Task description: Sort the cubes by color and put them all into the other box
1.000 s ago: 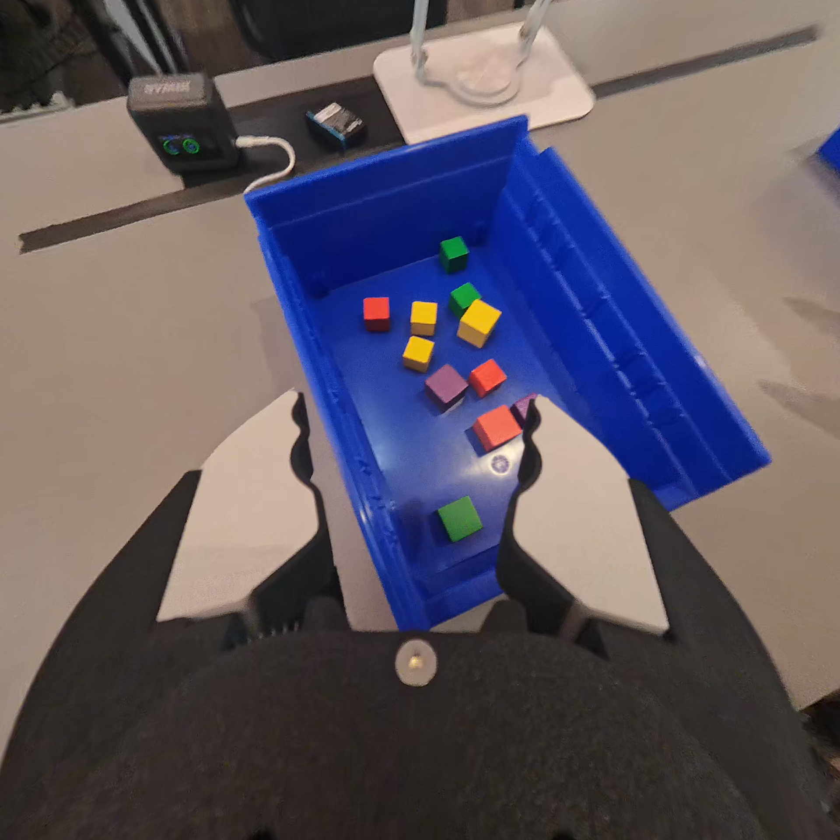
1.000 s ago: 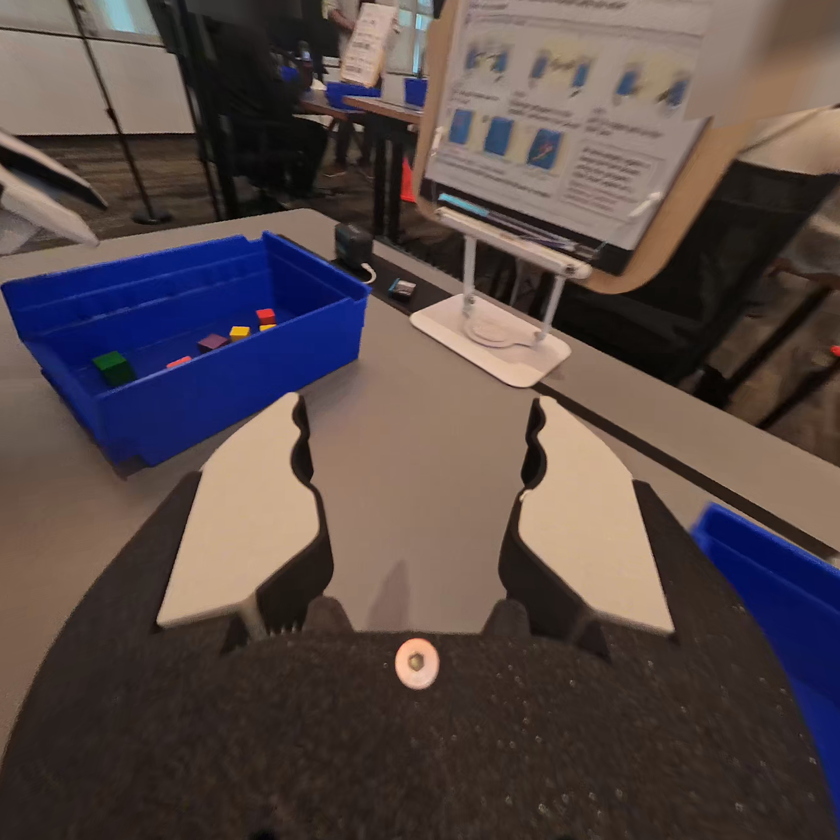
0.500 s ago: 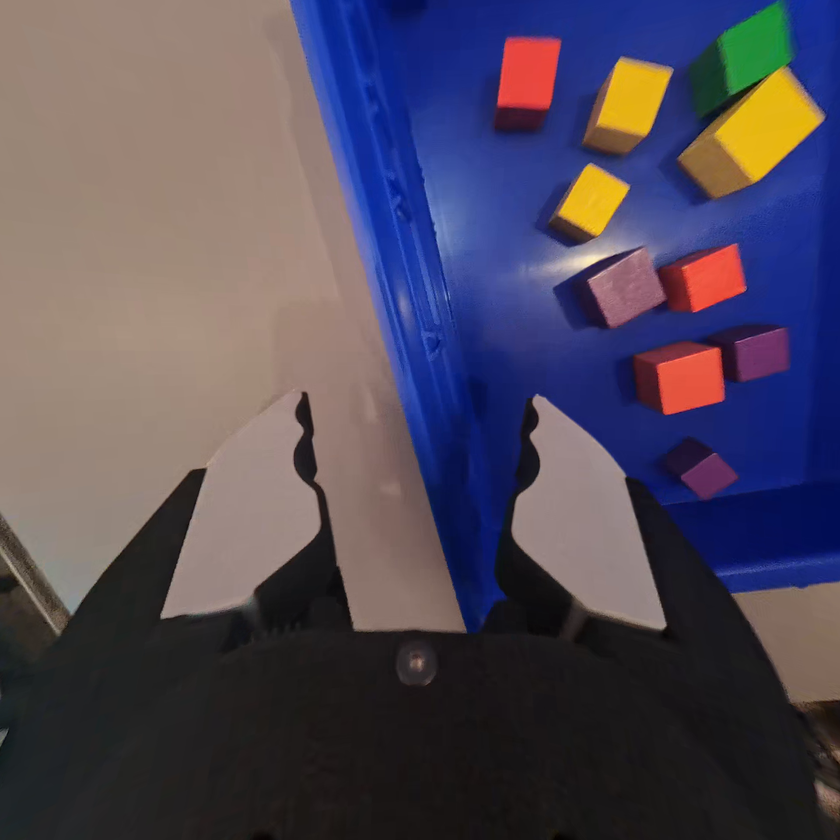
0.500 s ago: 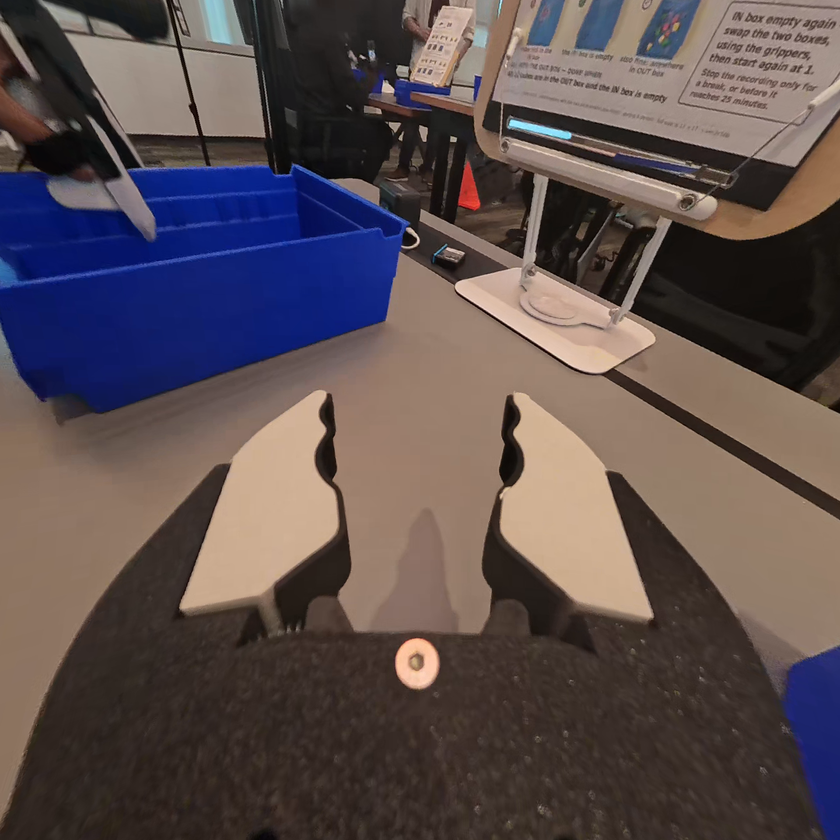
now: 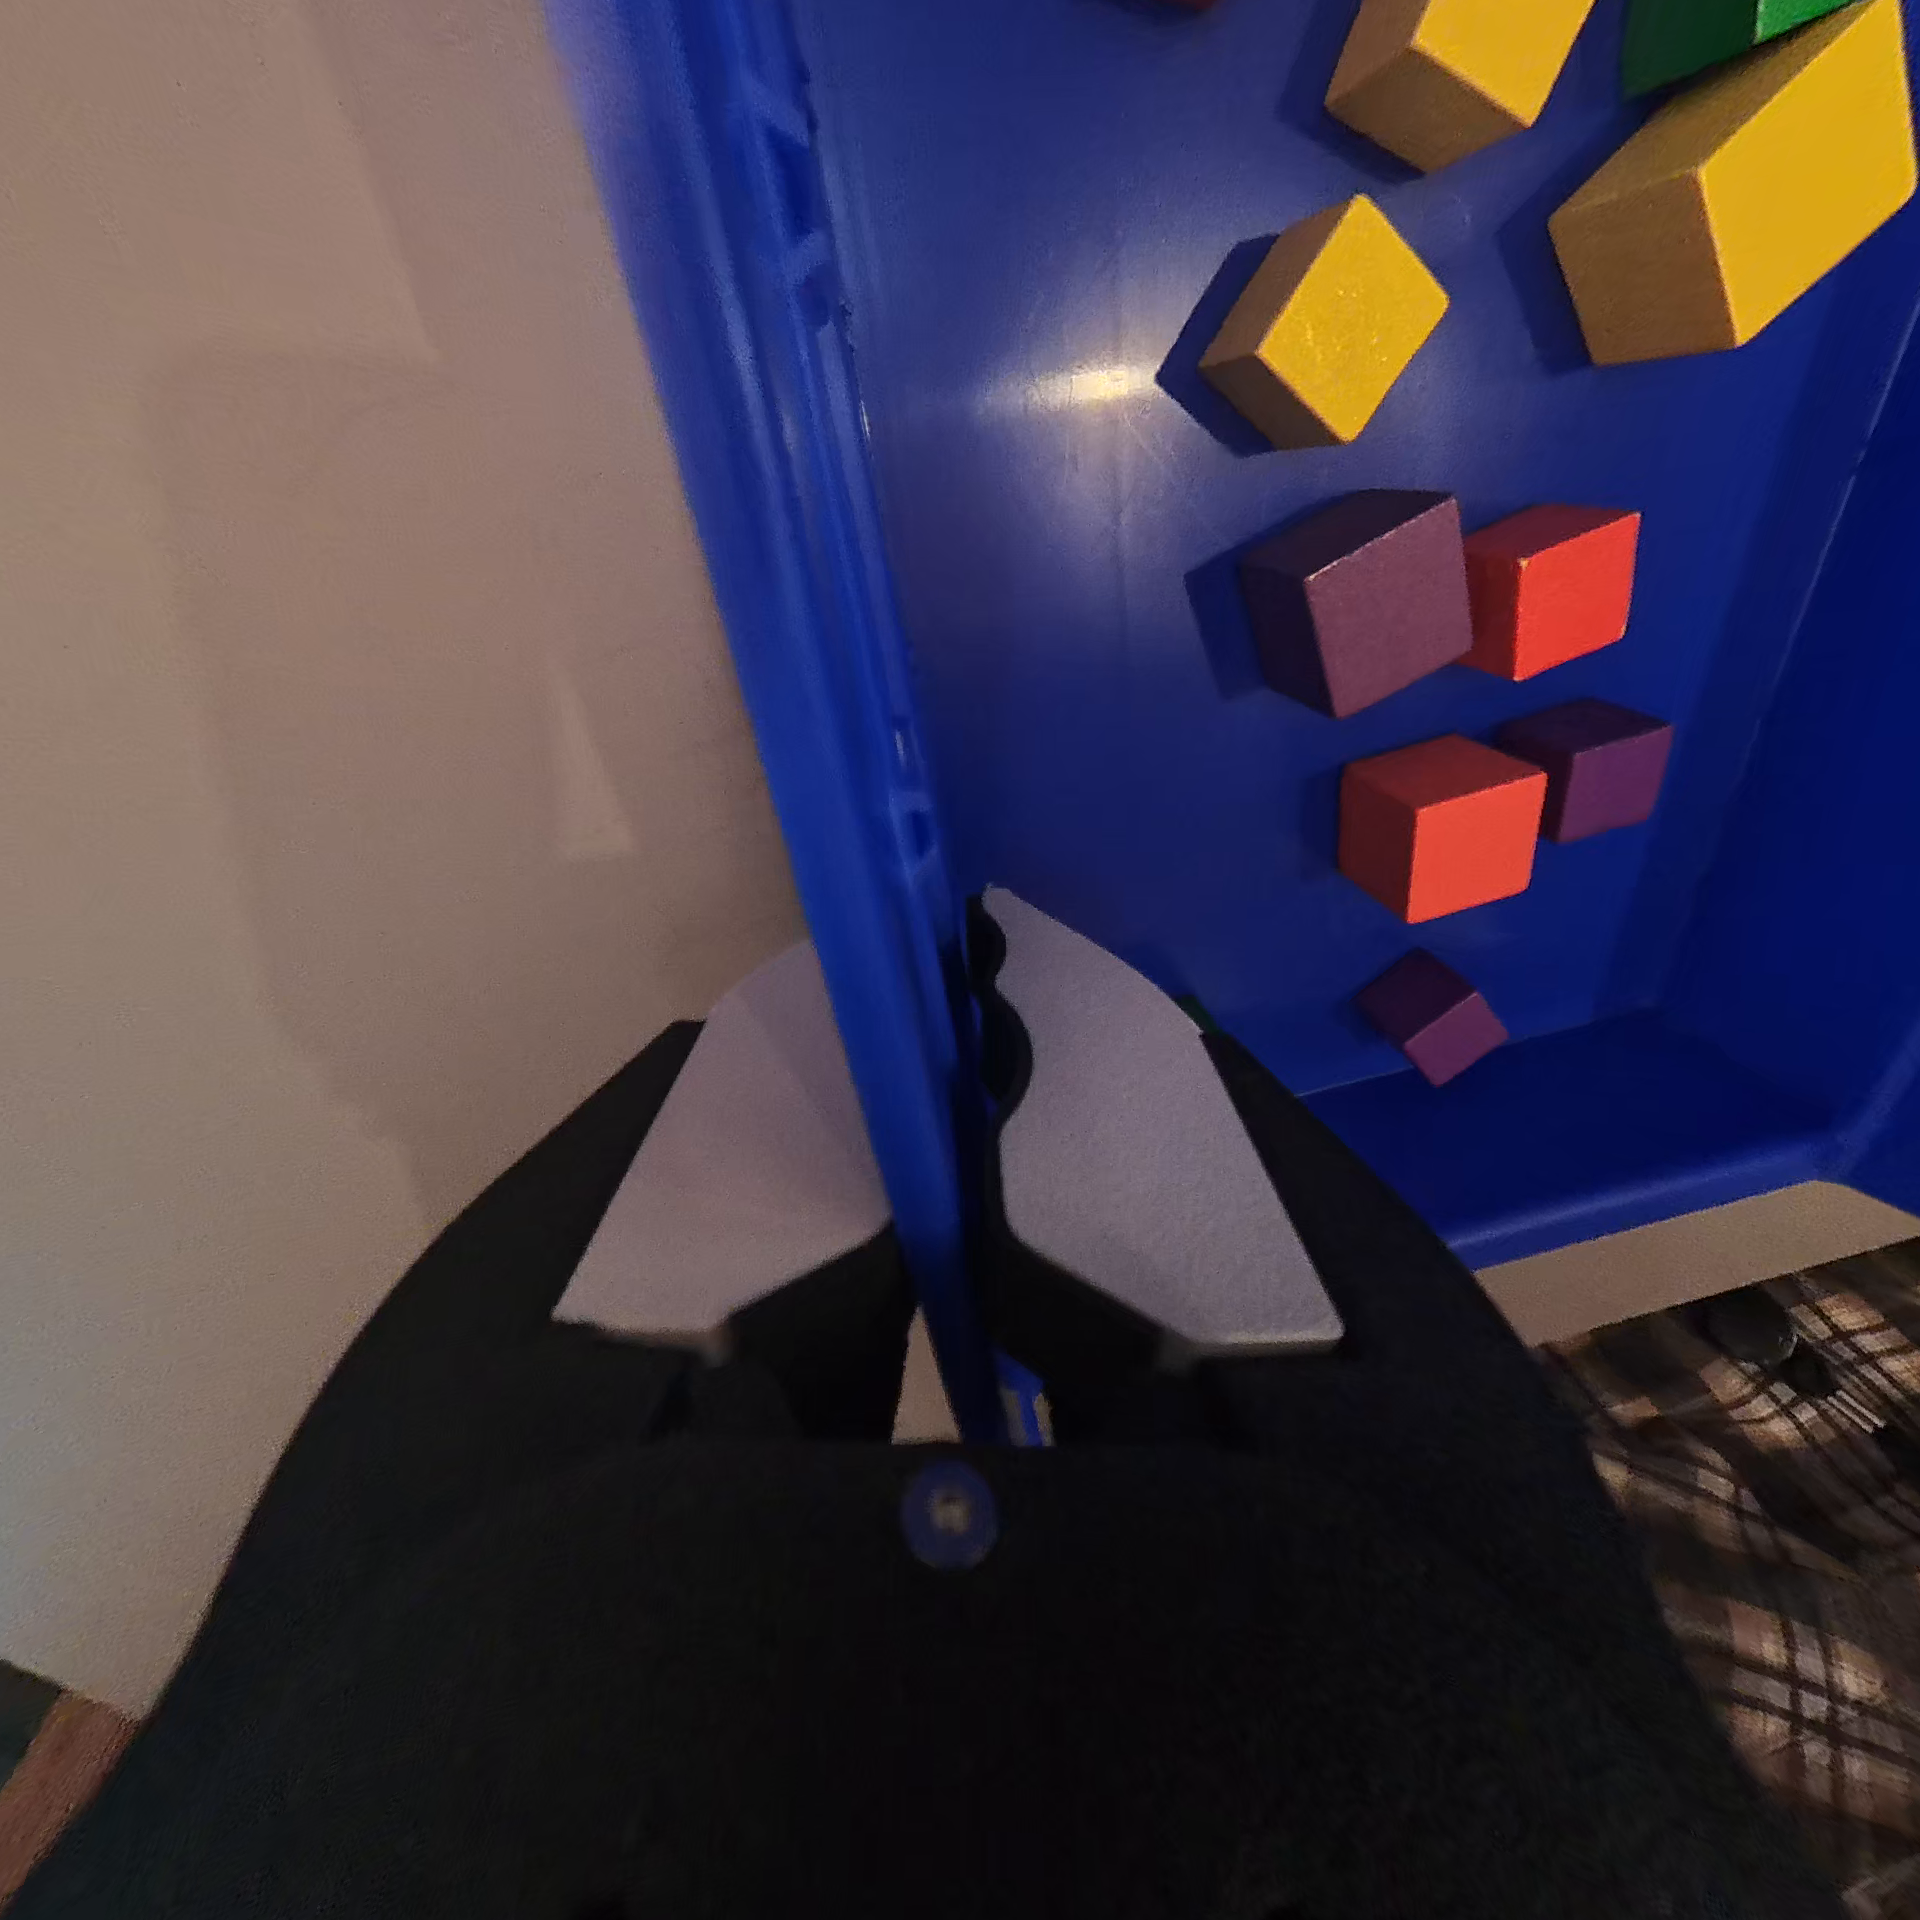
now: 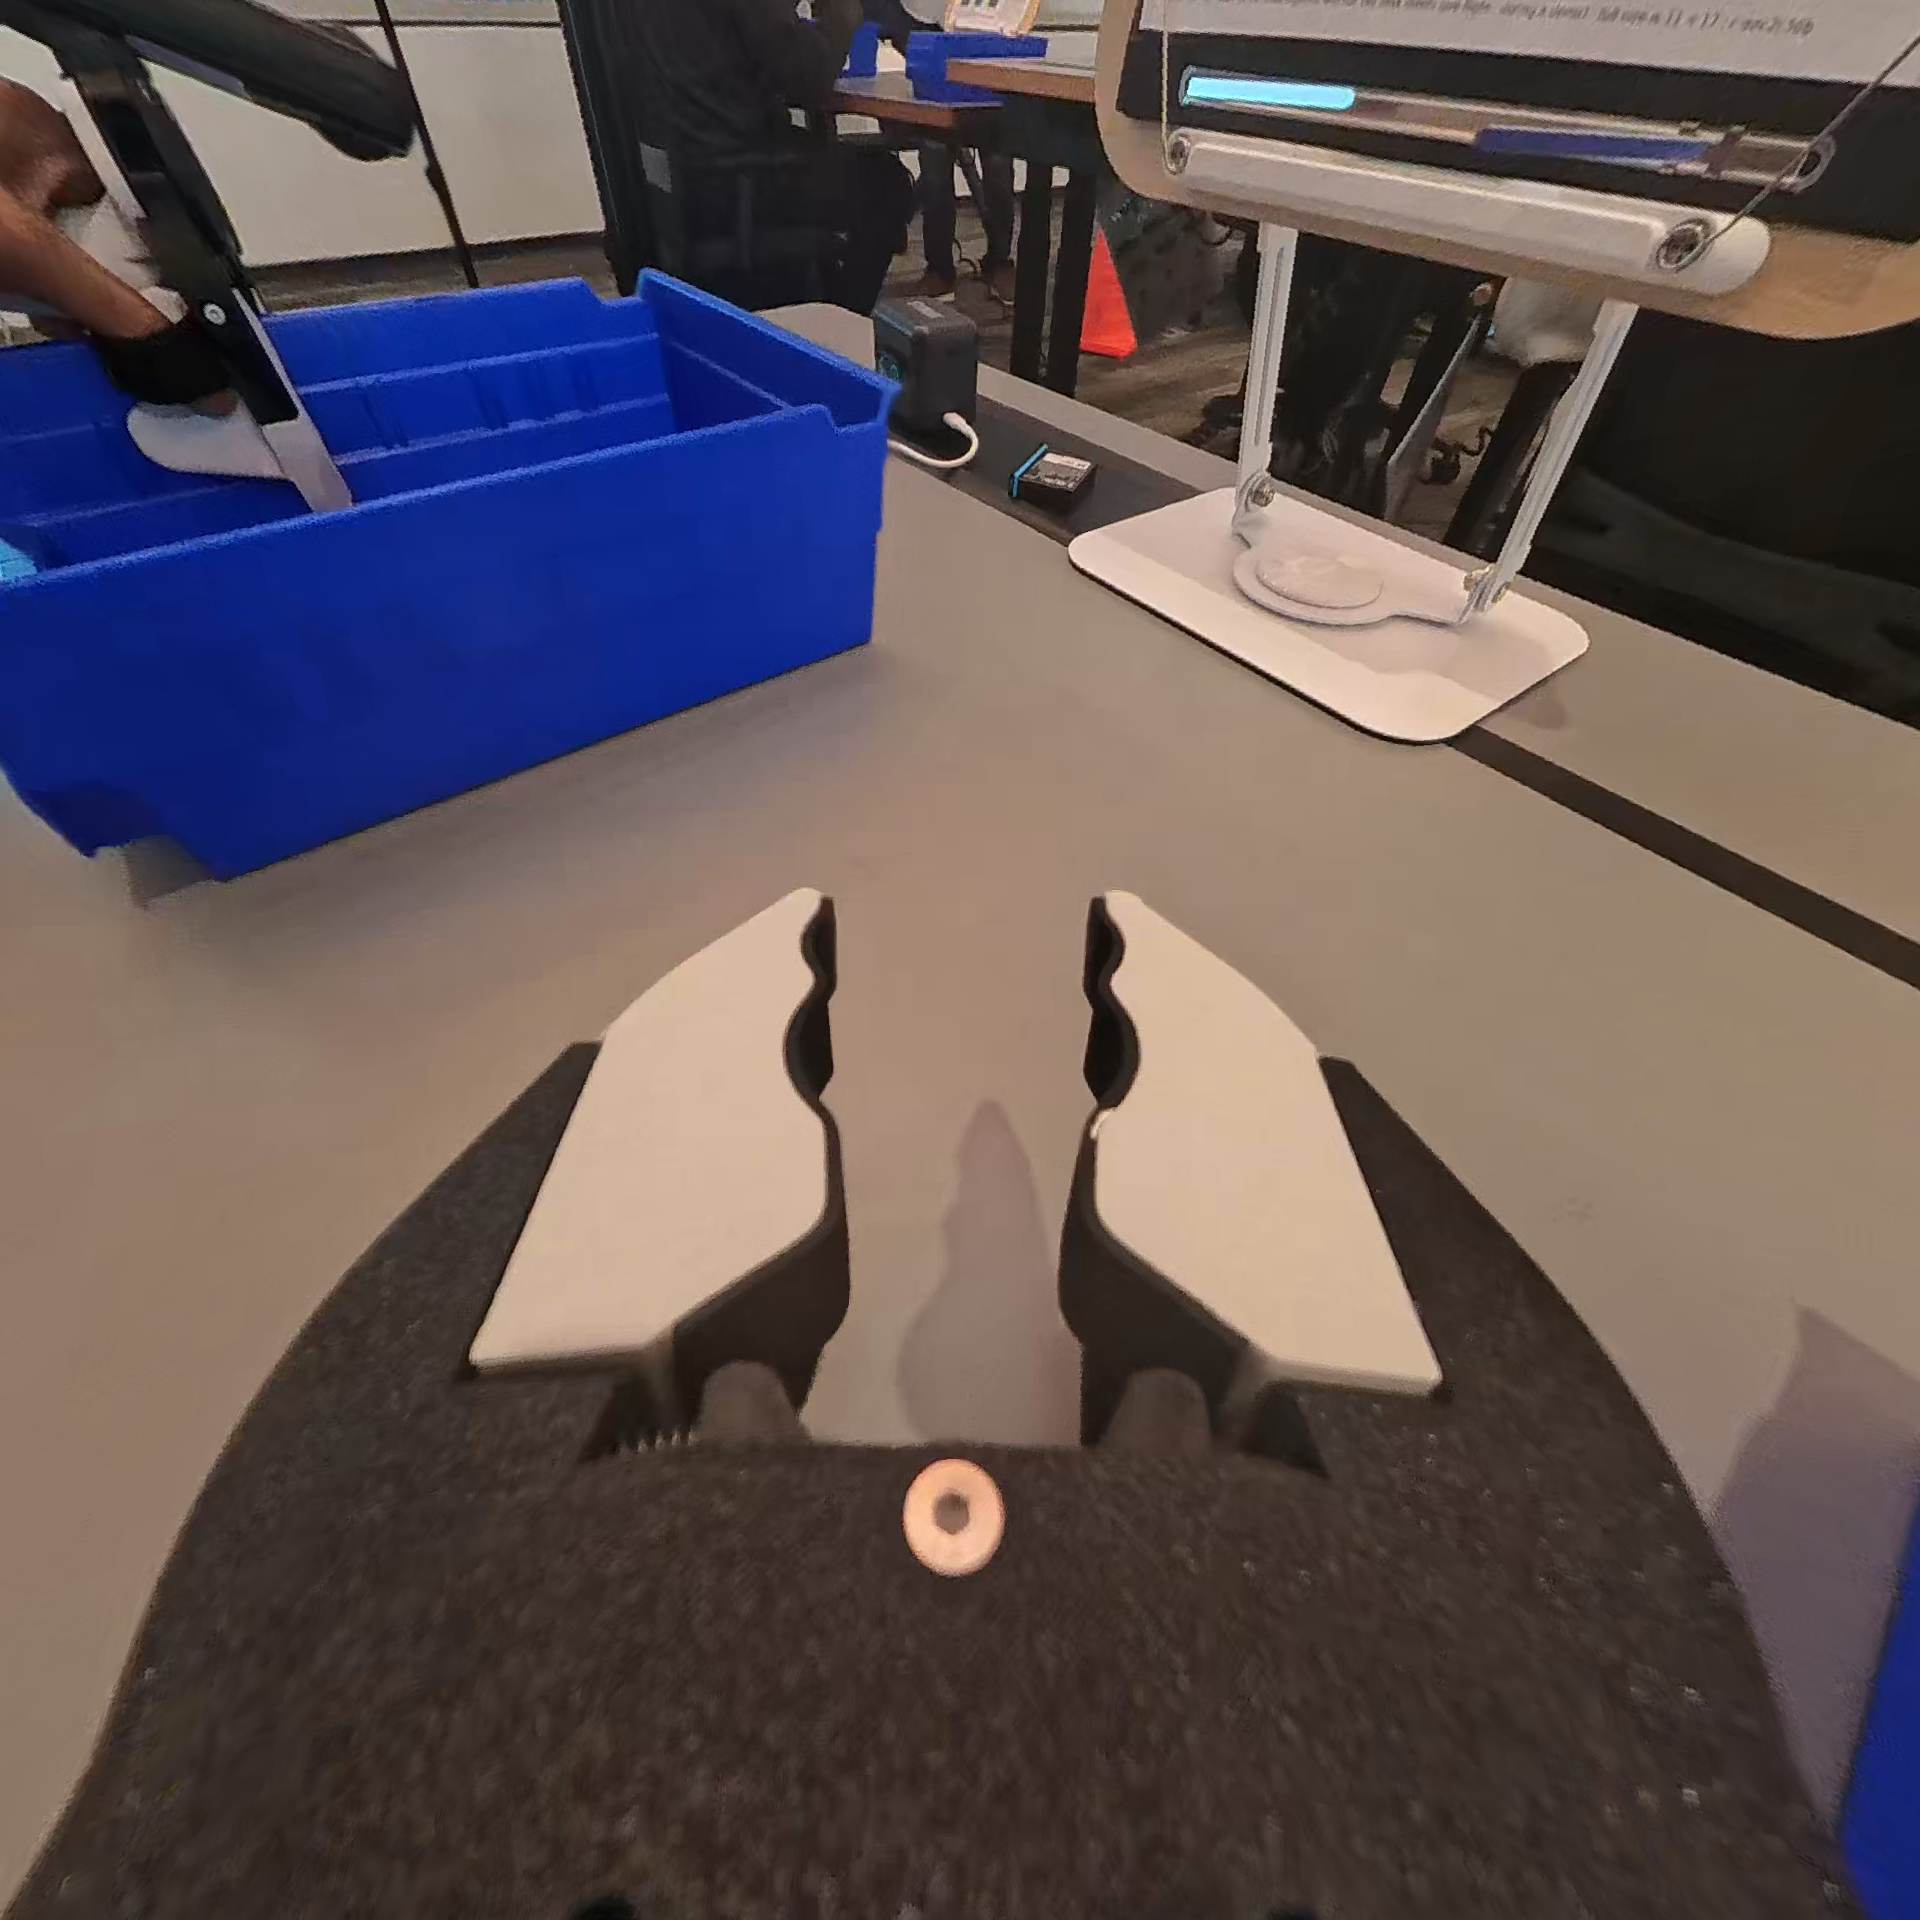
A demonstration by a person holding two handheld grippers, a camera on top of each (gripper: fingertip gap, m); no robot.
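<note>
Since a second ago you have been dropping your left claw from above the blue box down onto its side wall, and its fingers are now closing on that wall, one outside over the tabletop, one inside. From the right wrist view the same claw is showing at the upper left of the frame, straddling the rim of the box. Your right claw has been narrowing too; its fingers are standing apart with nothing between them, hanging low over bare tabletop at the centre of the frame.

The step in hand looks like gripping the box itself, probably to drag or steady it, before any sorting begins. The cubes are all lying on the box floor in the upper right of the left wrist frame: three yellow cubes at the top, a green one cut by the top edge, then a larger purple cube touching a red cube, a second red one touching a purple one, and a small purple cube lowest.

A sliver of the other box is showing at the lower right edge of the right wrist frame. Next you are likely needing a firm pinch on the wall, then a free claw going in for one colour at a time.
</note>
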